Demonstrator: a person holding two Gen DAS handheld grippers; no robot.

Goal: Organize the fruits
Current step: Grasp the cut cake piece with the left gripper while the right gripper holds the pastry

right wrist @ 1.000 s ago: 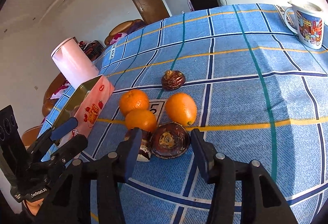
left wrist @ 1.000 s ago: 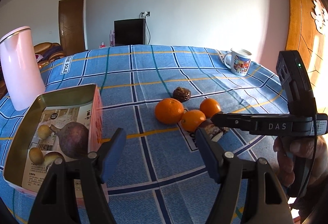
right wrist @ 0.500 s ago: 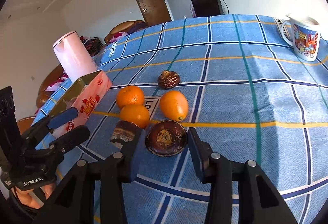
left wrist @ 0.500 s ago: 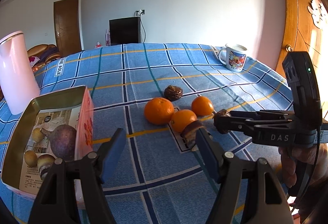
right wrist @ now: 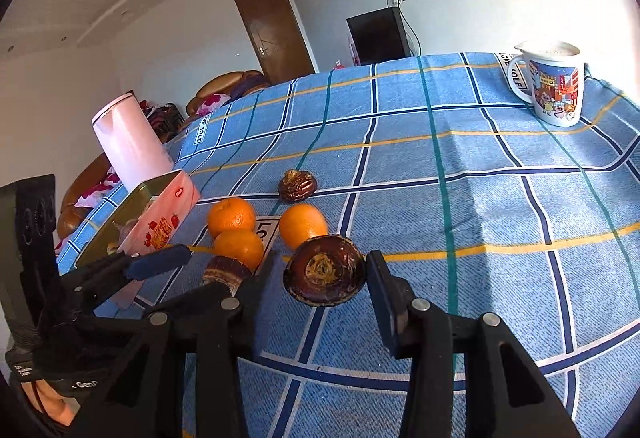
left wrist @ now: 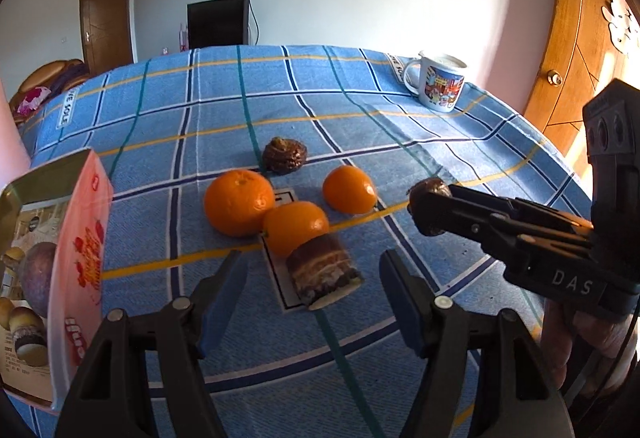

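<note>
The right gripper (right wrist: 320, 280) has its fingers clamped on a dark brown round fruit (right wrist: 325, 270), lifted just above the desk (right wrist: 500, 197) near its front edge. The left gripper (left wrist: 310, 284) has fingers apart around a brown cut fruit piece (left wrist: 324, 274) lying beside three oranges (left wrist: 294, 228); the tin box (left wrist: 76, 258) sits at the left edge

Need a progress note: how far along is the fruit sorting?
Done: a purple fruit and small ones lie in the tin. In hand: the right gripper, jaws just closing, clamps a dark brown fruit. Remaining: three oranges, another dark fruit and a cut piece by the open left gripper.
</note>
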